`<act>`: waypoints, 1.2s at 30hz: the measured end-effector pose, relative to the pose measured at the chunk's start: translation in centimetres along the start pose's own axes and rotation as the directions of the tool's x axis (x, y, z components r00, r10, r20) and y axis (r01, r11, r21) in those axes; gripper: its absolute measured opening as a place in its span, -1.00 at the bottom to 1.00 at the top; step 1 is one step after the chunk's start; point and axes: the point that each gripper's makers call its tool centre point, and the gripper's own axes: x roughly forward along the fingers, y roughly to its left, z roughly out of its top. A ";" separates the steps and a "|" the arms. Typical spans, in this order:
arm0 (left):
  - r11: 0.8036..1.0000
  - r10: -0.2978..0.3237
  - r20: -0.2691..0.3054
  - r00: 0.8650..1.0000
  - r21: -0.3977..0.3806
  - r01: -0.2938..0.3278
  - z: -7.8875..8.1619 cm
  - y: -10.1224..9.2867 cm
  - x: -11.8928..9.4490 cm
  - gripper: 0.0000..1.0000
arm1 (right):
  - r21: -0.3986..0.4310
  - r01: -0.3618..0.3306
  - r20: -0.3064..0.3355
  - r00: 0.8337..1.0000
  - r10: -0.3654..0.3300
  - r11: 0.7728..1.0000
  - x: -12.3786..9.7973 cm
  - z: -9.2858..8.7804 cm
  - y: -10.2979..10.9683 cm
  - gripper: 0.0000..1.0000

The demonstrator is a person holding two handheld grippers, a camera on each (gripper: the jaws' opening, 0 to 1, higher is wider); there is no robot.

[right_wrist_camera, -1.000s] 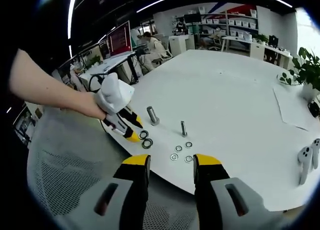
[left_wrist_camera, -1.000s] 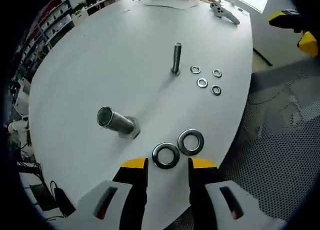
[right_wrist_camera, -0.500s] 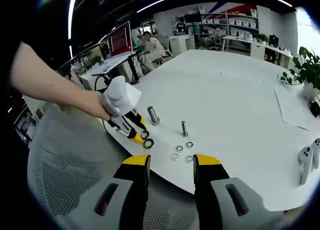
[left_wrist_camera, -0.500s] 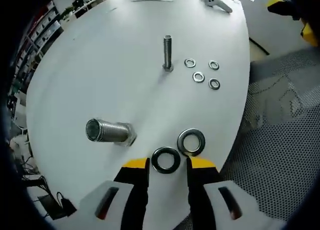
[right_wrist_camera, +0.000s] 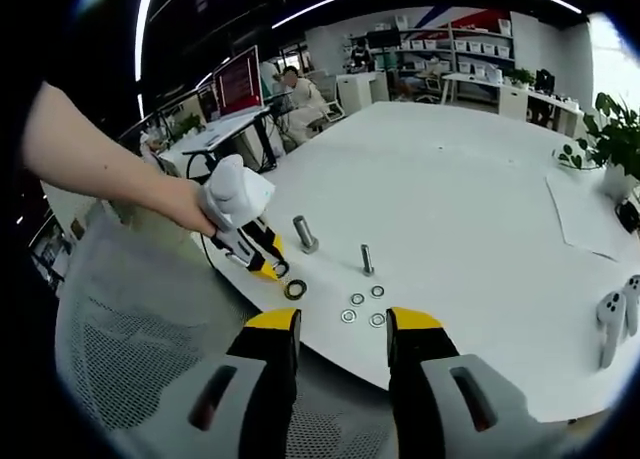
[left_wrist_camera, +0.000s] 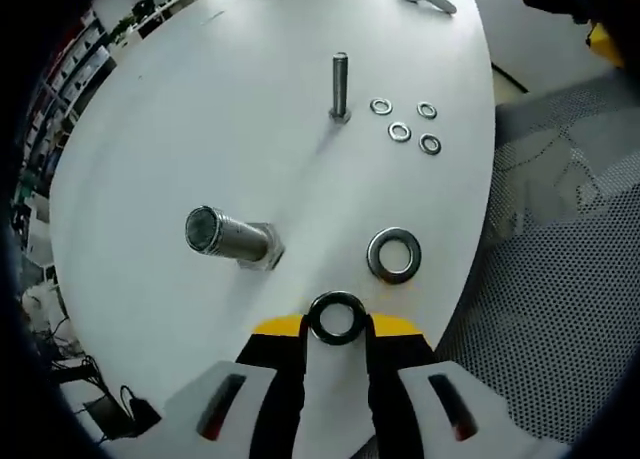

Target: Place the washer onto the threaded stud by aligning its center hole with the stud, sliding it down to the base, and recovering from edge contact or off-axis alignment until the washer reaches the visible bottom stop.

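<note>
In the left gripper view, my left gripper [left_wrist_camera: 336, 324] is shut on a large dark washer [left_wrist_camera: 336, 317], pinched edge-on between the yellow tips. A second large washer [left_wrist_camera: 394, 255] lies flat on the white table [left_wrist_camera: 200, 129]. The thick threaded stud [left_wrist_camera: 232, 239] stands to the left, and a thin stud [left_wrist_camera: 340, 84] stands farther off. In the right gripper view, my right gripper [right_wrist_camera: 334, 334] is open with nothing in it, off the table's edge. There the left gripper [right_wrist_camera: 265, 262] sits beside the thick stud [right_wrist_camera: 304, 233] and the lying washer [right_wrist_camera: 295, 290].
Several small washers [left_wrist_camera: 405, 124] lie right of the thin stud [right_wrist_camera: 367, 258]. A white controller [right_wrist_camera: 610, 329] and a sheet of paper [right_wrist_camera: 590, 214] are at the far side. A mesh chair [left_wrist_camera: 560, 279] stands by the table edge. A potted plant [right_wrist_camera: 612, 139] is at the right.
My left gripper came forward around the nearer large washer and shut on it. The other large washer stayed put, and the right gripper has not moved.
</note>
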 end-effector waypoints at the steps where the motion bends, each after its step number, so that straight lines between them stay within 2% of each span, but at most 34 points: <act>1: 1.000 0.000 -0.001 1.000 0.006 0.000 0.1 -0.1 -0.1 -0.58 | -0.001 0.000 0.000 1.000 0.000 1.000 0.0 0.0 0.0 -0.26; 5: 0.997 -0.003 -0.068 0.998 0.072 0.008 0.1 -0.2 0.1 -0.57 | 0.002 -0.001 0.000 1.000 0.001 1.000 0.0 0.0 0.0 -0.26; 11: 0.996 -0.010 -0.100 0.995 0.084 0.018 0.2 -0.6 0.0 -0.46 | -0.002 -0.006 -0.003 1.000 0.006 1.000 0.0 0.0 0.1 -0.26; 18: 0.996 -0.004 -0.122 0.993 0.091 0.016 0.1 -0.6 0.1 -0.50 | -0.002 -0.011 0.001 1.000 0.011 1.000 0.0 0.0 0.3 -0.26; 19: 0.995 0.003 -0.121 0.993 0.095 0.008 0.0 -0.3 0.0 -0.58 | -0.002 -0.012 0.002 1.000 0.012 1.000 0.0 0.1 0.3 -0.26; 21: 0.998 -0.002 -0.120 0.993 0.067 0.010 0.1 -0.2 0.1 -0.59 | -0.004 -0.013 0.002 1.000 0.013 1.000 0.0 0.1 0.3 -0.26; 26: 0.998 0.005 -0.128 0.992 0.067 0.004 0.0 -0.2 -0.1 -0.62 | -0.003 -0.013 0.005 1.000 0.013 1.000 0.0 0.1 0.3 -0.27; 30: 0.998 -0.002 -0.098 0.995 0.058 0.007 -0.2 -0.2 -0.3 -0.63 | -0.001 -0.014 0.006 1.000 0.014 1.000 0.0 0.1 0.3 -0.27; 33: 1.000 0.008 -0.043 0.999 -0.029 -0.010 0.0 -0.2 -0.2 -0.64 | 0.001 -0.015 0.009 1.000 0.015 1.000 0.0 0.2 0.3 -0.27; 36: 1.000 0.012 -0.046 0.999 -0.008 -0.013 -0.2 -0.2 -0.3 -0.64 | 0.002 -0.017 0.010 1.000 0.017 1.000 0.0 0.2 0.3 -0.27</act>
